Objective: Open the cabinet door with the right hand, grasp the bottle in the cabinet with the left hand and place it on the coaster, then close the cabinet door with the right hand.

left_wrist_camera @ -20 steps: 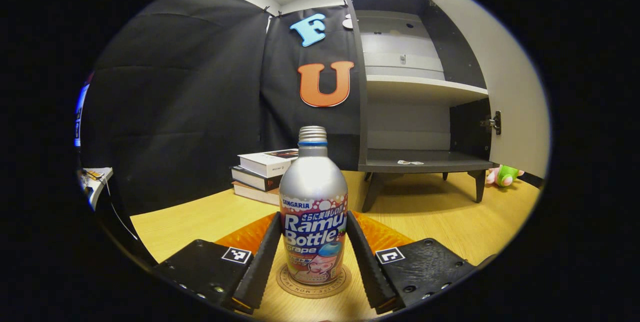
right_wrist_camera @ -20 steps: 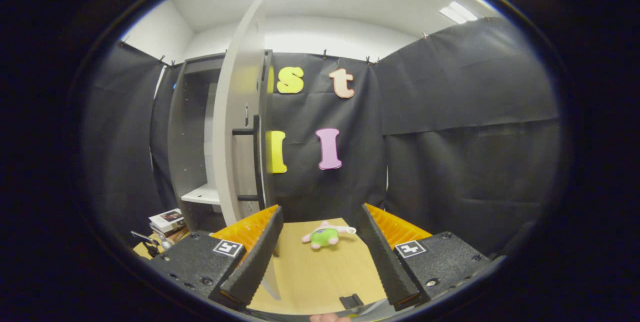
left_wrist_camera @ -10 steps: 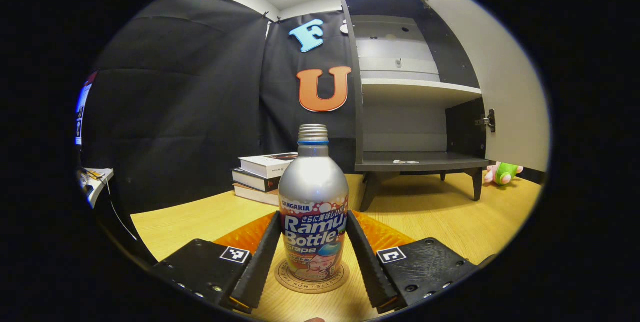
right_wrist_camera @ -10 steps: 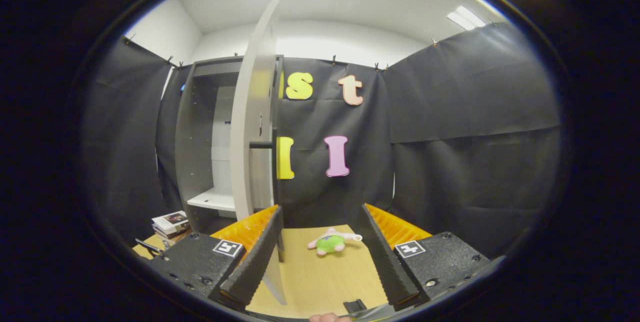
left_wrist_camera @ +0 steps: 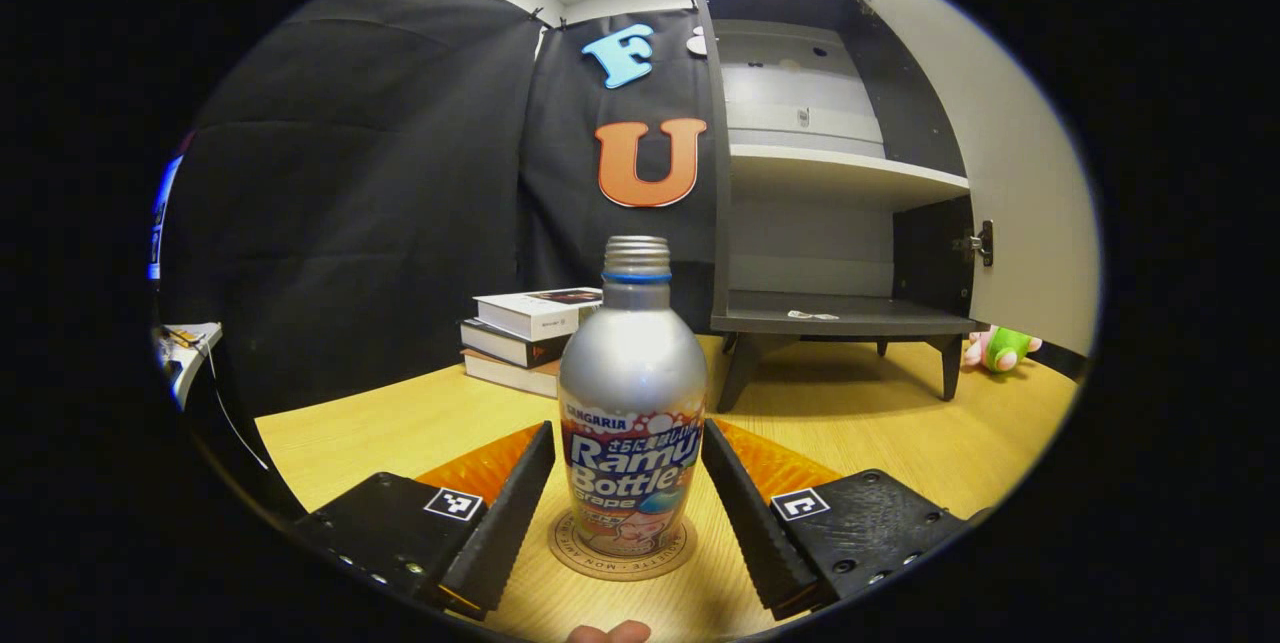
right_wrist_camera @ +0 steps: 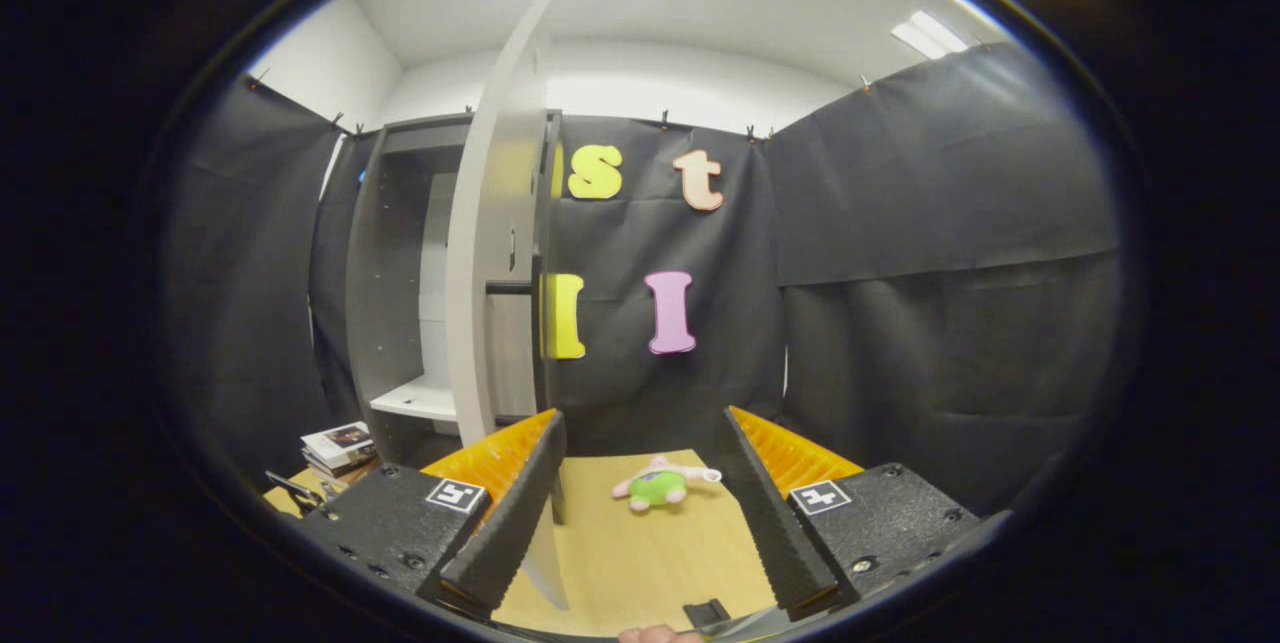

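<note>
The silver bottle [left_wrist_camera: 632, 393] stands upright on the round coaster [left_wrist_camera: 620, 568] on the wooden table. My left gripper [left_wrist_camera: 628, 443] is open, with a finger on each side of the bottle's lower body and a thin gap beside it. The grey cabinet [left_wrist_camera: 830, 323] behind has its door [left_wrist_camera: 1020, 203] swung wide, and its shelves hold only a small scrap. In the right gripper view, my right gripper [right_wrist_camera: 640, 483] is open and holds nothing. The door [right_wrist_camera: 490, 253] is edge-on just ahead to its left, with its dark handle [right_wrist_camera: 512, 288] sticking out.
A stack of books [left_wrist_camera: 530, 328] lies left of the cabinet. A small green and pink plush toy [right_wrist_camera: 655, 488] lies on the table [left_wrist_camera: 400, 423] ahead of my right gripper, beyond the door. Black cloth walls close the booth.
My left gripper's fingers have spread apart and let go of the bottle, which stays on the coaster. The right gripper has hardly moved, and the door edge shifted slightly left in its view.
</note>
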Available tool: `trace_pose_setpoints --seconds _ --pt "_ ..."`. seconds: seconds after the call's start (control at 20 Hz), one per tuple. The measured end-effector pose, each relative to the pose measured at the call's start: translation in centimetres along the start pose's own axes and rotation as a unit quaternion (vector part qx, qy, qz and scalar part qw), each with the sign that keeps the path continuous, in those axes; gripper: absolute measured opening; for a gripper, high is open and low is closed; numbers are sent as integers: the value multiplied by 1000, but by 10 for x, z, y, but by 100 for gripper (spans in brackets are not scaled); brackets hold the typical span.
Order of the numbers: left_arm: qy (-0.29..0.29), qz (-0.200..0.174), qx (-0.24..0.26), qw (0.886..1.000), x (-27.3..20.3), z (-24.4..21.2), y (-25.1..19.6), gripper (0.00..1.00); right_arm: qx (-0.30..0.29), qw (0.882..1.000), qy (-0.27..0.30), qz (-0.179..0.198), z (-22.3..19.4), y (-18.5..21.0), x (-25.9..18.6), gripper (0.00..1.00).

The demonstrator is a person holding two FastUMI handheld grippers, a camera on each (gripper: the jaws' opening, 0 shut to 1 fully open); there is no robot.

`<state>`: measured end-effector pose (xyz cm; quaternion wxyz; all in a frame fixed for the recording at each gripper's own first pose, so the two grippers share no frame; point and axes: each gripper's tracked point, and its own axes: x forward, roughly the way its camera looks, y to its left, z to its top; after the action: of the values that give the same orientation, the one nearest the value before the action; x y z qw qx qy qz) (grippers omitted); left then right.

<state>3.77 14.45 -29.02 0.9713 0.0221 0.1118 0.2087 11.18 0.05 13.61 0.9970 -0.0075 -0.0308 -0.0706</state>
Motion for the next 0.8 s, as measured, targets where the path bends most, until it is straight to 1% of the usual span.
trace_pose_setpoints --seconds 0.05,0.2,0.35,0.5,0.6,0.75,0.8 --pt "-7 3 -2 1000 -3 6 2 90 2 1000 2 2 -1 1 3 96" --pt "-29 -7 6 1000 -8 32 -3 95 10 1000 2 10 -4 5 6 96" --pt "-66 -29 17 997 -18 73 -9 95 5 1000 8 26 -10 12 8 96" --pt "-81 -60 14 995 -31 119 -20 95 1 999 26 36 -25 14 8 96" --pt "-90 -57 18 994 -43 154 -16 95 8 999 33 40 -30 14 9 96" --pt "-94 -64 7 994 -59 201 -14 95 18 999 25 42 -29 8 13 96" --pt "-94 -60 4 994 -64 217 -11 95 22 999 21 40 -29 5 15 96"
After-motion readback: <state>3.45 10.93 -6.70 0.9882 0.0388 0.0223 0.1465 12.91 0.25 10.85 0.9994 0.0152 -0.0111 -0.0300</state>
